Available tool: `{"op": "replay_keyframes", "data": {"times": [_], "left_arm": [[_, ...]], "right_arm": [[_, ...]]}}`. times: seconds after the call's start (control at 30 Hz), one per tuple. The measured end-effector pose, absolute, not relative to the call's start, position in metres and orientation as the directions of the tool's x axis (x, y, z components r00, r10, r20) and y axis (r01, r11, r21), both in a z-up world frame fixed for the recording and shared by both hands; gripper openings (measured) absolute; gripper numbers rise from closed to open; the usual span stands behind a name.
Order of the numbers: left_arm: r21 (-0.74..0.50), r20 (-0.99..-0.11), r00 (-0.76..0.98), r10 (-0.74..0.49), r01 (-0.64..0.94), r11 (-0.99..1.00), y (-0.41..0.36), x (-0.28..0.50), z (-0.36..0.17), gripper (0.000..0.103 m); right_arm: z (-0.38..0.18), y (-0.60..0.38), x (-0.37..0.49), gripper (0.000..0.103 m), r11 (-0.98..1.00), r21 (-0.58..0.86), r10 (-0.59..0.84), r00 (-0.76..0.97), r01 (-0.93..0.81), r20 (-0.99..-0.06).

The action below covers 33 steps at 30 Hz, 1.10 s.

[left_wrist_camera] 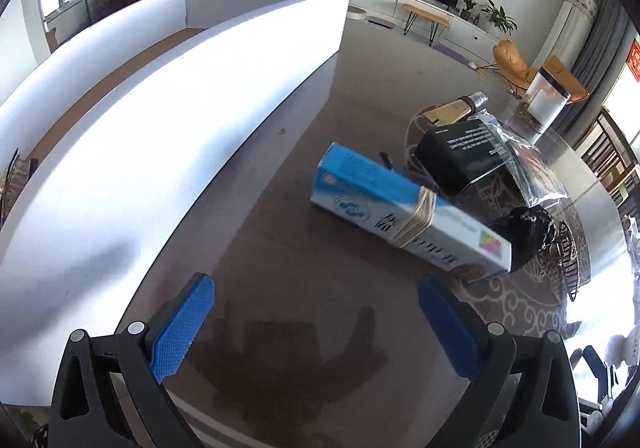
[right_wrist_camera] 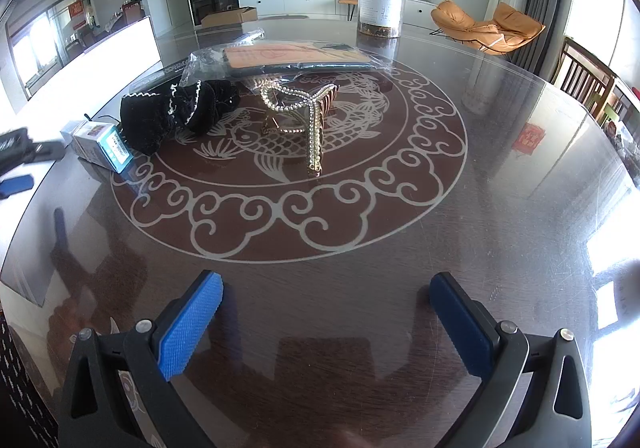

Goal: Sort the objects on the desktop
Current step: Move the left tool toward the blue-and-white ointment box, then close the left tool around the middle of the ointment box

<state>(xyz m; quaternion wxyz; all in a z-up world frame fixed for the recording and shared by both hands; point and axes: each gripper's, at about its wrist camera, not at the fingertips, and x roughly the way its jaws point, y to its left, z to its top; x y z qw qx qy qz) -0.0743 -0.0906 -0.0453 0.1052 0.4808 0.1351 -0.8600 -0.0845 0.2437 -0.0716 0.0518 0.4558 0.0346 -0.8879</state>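
Note:
A blue-and-white box (left_wrist_camera: 404, 207) bound with rubber bands lies ahead of my open left gripper (left_wrist_camera: 316, 312), a little to the right. Behind it sit a black box (left_wrist_camera: 464, 155), a black velvet scrunchie (left_wrist_camera: 524, 232) and a plastic-wrapped flat item (left_wrist_camera: 532, 171). In the right wrist view the same box (right_wrist_camera: 102, 145) lies far left, beside the scrunchie (right_wrist_camera: 176, 113). A gold rhinestone hair claw (right_wrist_camera: 304, 115) stands mid-table, and the wrapped flat item (right_wrist_camera: 296, 59) lies behind it. My right gripper (right_wrist_camera: 326, 312) is open above bare table, well short of them.
A long white open tray (left_wrist_camera: 168, 119) with tall walls runs along the left of the round glass-topped table (right_wrist_camera: 500, 167). A clear jar (right_wrist_camera: 380, 5) stands at the far edge. The other gripper's tip (right_wrist_camera: 16, 183) shows at the left border. Chairs stand beyond the table.

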Motion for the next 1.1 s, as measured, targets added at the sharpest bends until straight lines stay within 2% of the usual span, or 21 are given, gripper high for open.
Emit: {"op": "replay_keyframes", "data": {"times": [0.1, 0.2, 0.33, 0.53, 0.83, 1.1], "left_arm": [[-0.216, -0.838, -0.545, 0.005, 0.324, -0.921, -0.095, -0.072, -0.039, 0.103], [-0.248, -0.824, -0.566, 0.023, 0.322, -0.914, -0.086, -0.089, -0.025, 0.103], [-0.233, -0.831, -0.556, -0.016, 0.374, -0.898, -0.068, -0.12, -0.021, 0.103], [-0.216, -0.876, -0.482, -0.025, 0.439, -0.872, -0.056, -0.144, -0.045, 0.103], [-0.172, -0.889, -0.453, -0.068, 0.467, -0.868, -0.091, -0.098, -0.061, 0.103], [-0.276, -0.879, -0.476, 0.009, 0.493, -0.825, -0.105, -0.078, -0.056, 0.103]], "right_arm": [[-0.071, 0.244, -0.084, 0.103, -0.992, -0.014, -0.06, -0.579, 0.123, -0.813], [-0.071, 0.244, -0.084, 0.103, -0.992, -0.014, -0.06, -0.579, 0.123, -0.813], [-0.071, 0.244, -0.084, 0.103, -0.992, -0.014, -0.06, -0.579, 0.123, -0.813], [-0.071, 0.244, -0.084, 0.103, -0.992, -0.014, -0.06, -0.579, 0.123, -0.813], [-0.071, 0.244, -0.084, 0.103, -0.992, -0.014, -0.06, -0.579, 0.123, -0.813], [-0.071, 0.244, -0.084, 0.103, -0.992, -0.014, -0.06, -0.579, 0.123, -0.813]]}}
